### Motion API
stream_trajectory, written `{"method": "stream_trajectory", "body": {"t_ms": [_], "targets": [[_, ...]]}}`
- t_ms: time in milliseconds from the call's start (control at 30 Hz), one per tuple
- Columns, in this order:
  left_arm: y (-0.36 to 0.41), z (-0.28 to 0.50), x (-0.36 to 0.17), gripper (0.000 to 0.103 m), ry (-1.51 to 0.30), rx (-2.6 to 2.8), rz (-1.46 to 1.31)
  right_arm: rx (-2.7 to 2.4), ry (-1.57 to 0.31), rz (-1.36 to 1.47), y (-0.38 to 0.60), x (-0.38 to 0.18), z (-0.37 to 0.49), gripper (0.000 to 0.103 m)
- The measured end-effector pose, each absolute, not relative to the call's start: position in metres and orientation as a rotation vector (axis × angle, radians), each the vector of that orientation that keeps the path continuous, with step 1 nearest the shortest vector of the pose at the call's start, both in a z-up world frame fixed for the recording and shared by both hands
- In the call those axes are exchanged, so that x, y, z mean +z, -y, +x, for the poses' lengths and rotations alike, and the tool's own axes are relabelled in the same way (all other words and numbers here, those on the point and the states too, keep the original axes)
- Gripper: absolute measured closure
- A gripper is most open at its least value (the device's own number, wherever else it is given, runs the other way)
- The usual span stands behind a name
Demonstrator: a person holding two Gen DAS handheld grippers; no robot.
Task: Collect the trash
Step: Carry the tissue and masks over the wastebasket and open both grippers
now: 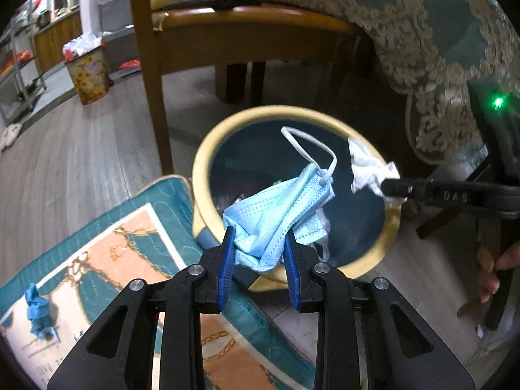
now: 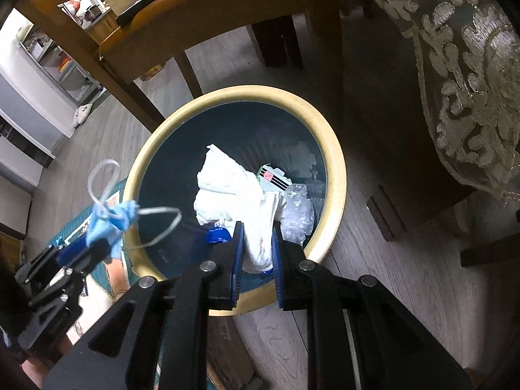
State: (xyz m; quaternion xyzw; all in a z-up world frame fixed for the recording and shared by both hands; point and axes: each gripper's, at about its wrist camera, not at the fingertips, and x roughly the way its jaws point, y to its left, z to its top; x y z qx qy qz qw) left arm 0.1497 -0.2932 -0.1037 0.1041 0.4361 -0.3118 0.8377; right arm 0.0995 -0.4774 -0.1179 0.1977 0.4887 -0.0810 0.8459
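My blue-padded black left gripper (image 1: 260, 253) holds a pale blue mask (image 1: 276, 214); my right gripper (image 2: 256, 256) holds white tissue (image 2: 240, 195). The bin (image 1: 201, 162) has a cream rim, dark teal inside. Beside the bin lies a teal-and-peach chain-patterned mat (image 1: 130, 253).

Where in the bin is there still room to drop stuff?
The trash bin is bare along its dark far wall and left side, under the cream rim. The near right is crowded: a striped packet and crinkled clear plastic. The white tissue and blue mask hang above it.
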Motion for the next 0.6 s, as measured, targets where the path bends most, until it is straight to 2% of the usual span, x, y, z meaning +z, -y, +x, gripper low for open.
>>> {"method": "stream_trajectory", "body": {"t_ms": [267,300,333,367,400,433,467,600], "targets": [[0.293,0.151,-0.109,0.070,-0.930,-0.682,0.213,-0.173,-1.008,0.404,0.479,-0.117,0.102,0.087],[0.293,0.150,-0.109,0.068,-0.925,-0.682,0.215,-0.169,-1.003,0.405,0.478,-0.117,0.102,0.084],[0.293,0.150,-0.108,0.065,-0.923,-0.687,0.210,-0.170,-0.996,0.401,0.478,-0.116,0.102,0.075],[0.293,0.150,-0.107,0.058,-0.921,-0.692,0.204,-0.170,-0.987,0.395,0.478,-0.114,0.101,0.067],[0.292,0.149,-0.106,0.047,-0.914,-0.691,0.203,-0.176,-0.976,0.386,0.478,-0.113,0.101,0.052],[0.292,0.149,-0.104,0.041,-0.904,-0.688,0.204,-0.183,-0.964,0.379,0.478,-0.110,0.100,0.044],[0.291,0.148,-0.101,0.036,-0.888,-0.693,0.198,-0.188,-0.952,0.377,0.479,-0.107,0.099,0.044],[0.288,0.148,-0.096,0.032,-0.878,-0.688,0.193,-0.191,-0.945,0.393,0.482,-0.105,0.096,0.042]]}}
